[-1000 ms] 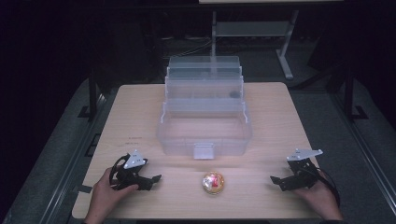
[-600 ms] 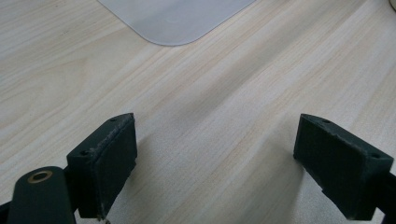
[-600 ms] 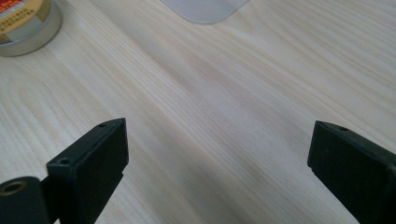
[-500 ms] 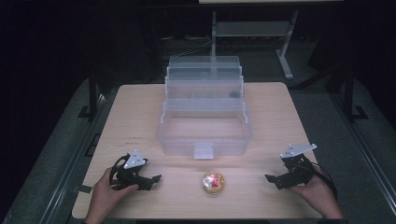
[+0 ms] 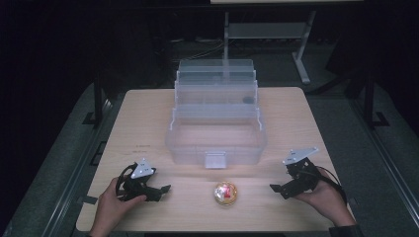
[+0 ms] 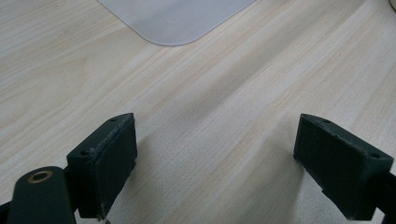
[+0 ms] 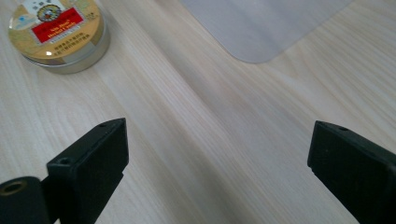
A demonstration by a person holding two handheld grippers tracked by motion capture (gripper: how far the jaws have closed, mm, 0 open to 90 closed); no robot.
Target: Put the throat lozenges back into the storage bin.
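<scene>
A small round tin [image 5: 226, 193] with a gold lid and red label lies on the wooden table [image 5: 148, 113], just in front of a clear plastic tiered box [image 5: 216, 128] that stands open. In the right gripper view the tin [image 7: 58, 35] sits at the upper left, ahead of the jaws. My right gripper [image 5: 276, 189] hovers to the tin's right, jaws wide apart and nothing between them [image 7: 217, 172]. Over at the tin's left, my left gripper [image 5: 164, 189] rests low near the front edge, its jaws open over bare wood [image 6: 215, 168].
The clear box's front latch [image 5: 215, 159] faces the tin. A corner of the box base [image 6: 175, 18] lies ahead of the left gripper, another corner [image 7: 266, 28] ahead of the right. A metal stand [image 5: 262, 29] stands behind the table.
My right gripper has risen a little and moved inward toward the tin. The left gripper, the tin and the box have stayed where they were.
</scene>
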